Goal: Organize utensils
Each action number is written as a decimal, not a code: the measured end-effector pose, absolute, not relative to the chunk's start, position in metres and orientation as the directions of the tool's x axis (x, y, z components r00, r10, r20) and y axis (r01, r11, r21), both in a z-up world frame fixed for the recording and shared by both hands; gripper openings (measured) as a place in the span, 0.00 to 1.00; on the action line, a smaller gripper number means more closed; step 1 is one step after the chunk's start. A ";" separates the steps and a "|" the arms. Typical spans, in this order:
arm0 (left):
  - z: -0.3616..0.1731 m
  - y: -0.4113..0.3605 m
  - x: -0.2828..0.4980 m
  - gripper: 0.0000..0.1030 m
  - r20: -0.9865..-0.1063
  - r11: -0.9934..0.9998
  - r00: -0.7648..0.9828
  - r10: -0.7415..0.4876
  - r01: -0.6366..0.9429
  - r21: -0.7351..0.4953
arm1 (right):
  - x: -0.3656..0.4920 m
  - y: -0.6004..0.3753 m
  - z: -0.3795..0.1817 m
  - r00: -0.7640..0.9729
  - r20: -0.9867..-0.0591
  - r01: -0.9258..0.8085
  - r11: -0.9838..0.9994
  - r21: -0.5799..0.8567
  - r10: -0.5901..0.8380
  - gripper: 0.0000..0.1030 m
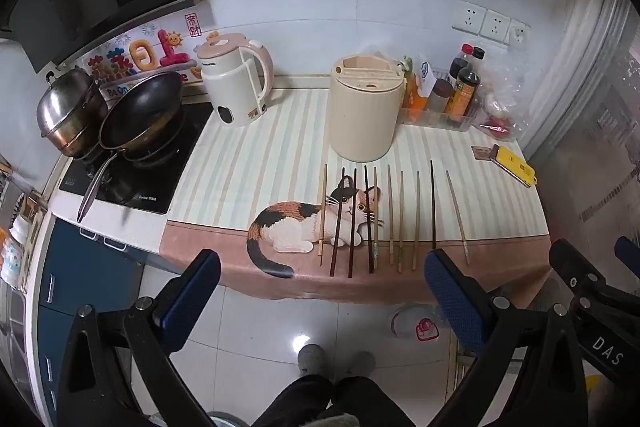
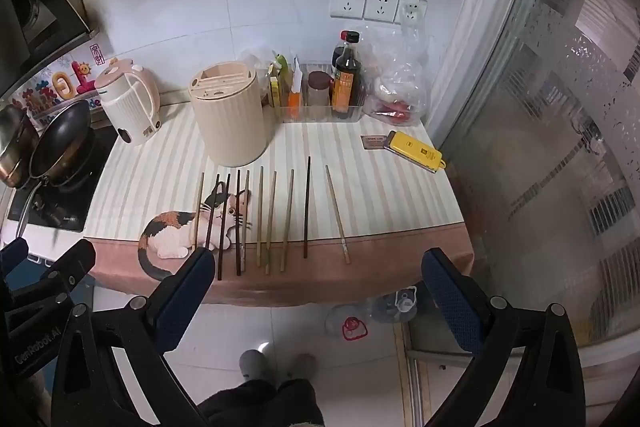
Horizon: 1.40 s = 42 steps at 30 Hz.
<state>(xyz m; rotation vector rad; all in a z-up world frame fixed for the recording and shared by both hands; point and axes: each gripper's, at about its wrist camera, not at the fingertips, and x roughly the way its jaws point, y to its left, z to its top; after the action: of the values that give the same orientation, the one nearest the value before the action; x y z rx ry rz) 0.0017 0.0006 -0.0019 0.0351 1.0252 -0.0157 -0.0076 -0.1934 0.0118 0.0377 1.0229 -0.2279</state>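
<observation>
We hold our left gripper (image 1: 320,291) wide open, empty, short of the table edge | our right gripper (image 2: 316,291) likewise spread and empty | ahead, ten chopsticks (image 2: 262,219) lie side by side on the cat-print tablecloth (image 2: 392,255) | beyond them stands the cream utensil holder (image 2: 230,117) | kettle (image 2: 128,105) farther left.

I hold the left gripper (image 1: 322,301) and the right gripper (image 2: 318,301) side by side, level, jaws spread wide on both, gripping nothing.
</observation>
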 end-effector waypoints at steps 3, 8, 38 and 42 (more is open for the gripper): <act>-0.003 -0.002 0.001 1.00 -0.850 0.999 0.527 0.004 0.031 0.024 | -0.009 -0.194 0.012 0.503 -0.847 0.206 0.976 -0.075 -0.171 1.00; -0.003 -0.006 0.002 1.00 -0.847 0.999 0.532 0.002 0.033 0.023 | -0.010 -0.196 0.012 0.503 -0.847 0.208 0.975 -0.077 -0.174 1.00; -0.007 -0.021 -0.010 1.00 -0.856 0.999 0.517 -0.021 0.053 0.007 | -0.018 -0.204 0.016 0.516 -0.832 0.221 0.970 -0.102 -0.205 1.00; -0.008 -0.023 -0.012 1.00 -0.855 0.999 0.519 -0.021 0.054 0.008 | -0.018 -0.205 0.016 0.517 -0.831 0.218 0.970 -0.105 -0.206 1.00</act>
<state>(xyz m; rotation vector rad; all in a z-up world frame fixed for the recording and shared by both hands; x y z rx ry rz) -0.0120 -0.0232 -0.0076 0.0343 1.0247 -0.0450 -0.0185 -0.2049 0.0161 0.0132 0.9952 -0.2542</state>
